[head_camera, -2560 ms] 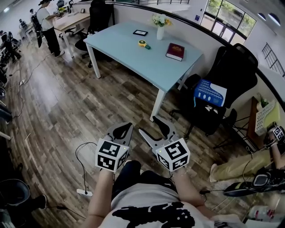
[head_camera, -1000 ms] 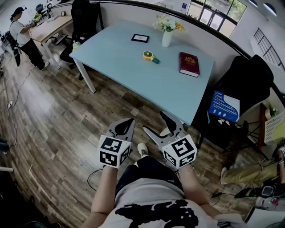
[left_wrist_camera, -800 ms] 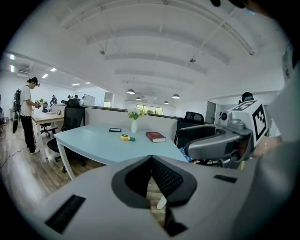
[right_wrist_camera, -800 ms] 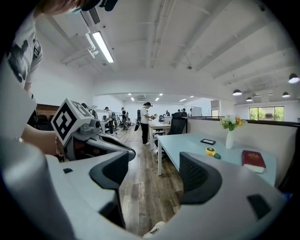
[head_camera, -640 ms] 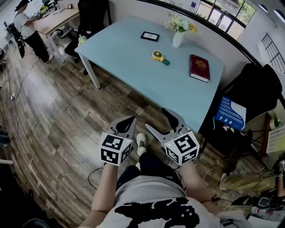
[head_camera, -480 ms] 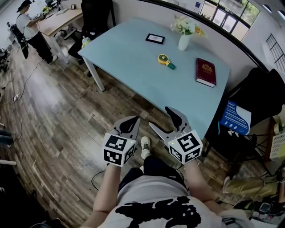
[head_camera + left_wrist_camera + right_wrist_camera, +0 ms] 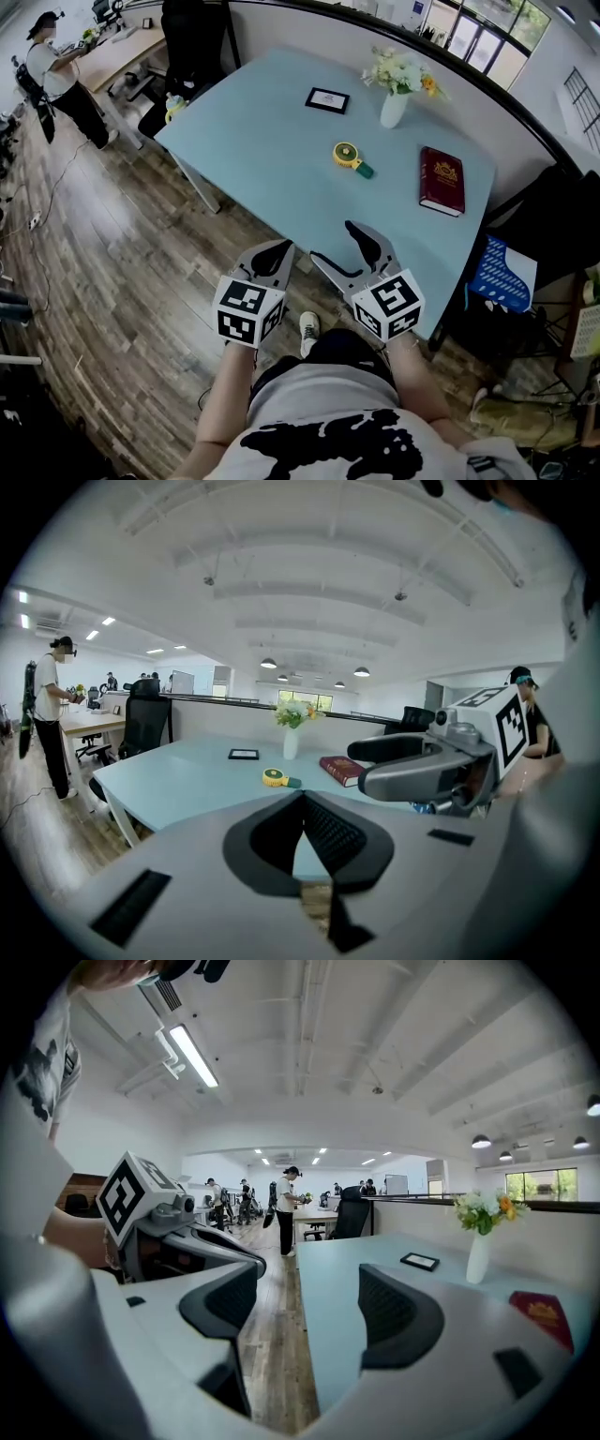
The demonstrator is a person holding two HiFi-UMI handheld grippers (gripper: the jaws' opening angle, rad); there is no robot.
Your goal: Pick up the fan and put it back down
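Observation:
A small yellow fan [image 7: 347,156] with a green handle lies near the middle of the light blue table [image 7: 262,141]; in the left gripper view the fan [image 7: 273,778] lies flat past the jaws. My left gripper [image 7: 278,249] hovers at the table's near edge, jaws shut with nothing between them [image 7: 302,797]. My right gripper [image 7: 334,242] is beside it over the near edge, open and empty [image 7: 309,1312]. Both are well short of the fan. The right gripper view does not show the fan.
On the table stand a white vase of flowers [image 7: 394,105], a dark red book [image 7: 442,179] and a small black frame [image 7: 327,99]. A chair with a blue cushion [image 7: 502,271] is at the right, a black chair [image 7: 192,37] at the far left end. A person [image 7: 56,70] stands far left.
The person has walked up to the table: it and the fan have drawn nearer, and both grippers now reach its near edge. The jaws hold as before.

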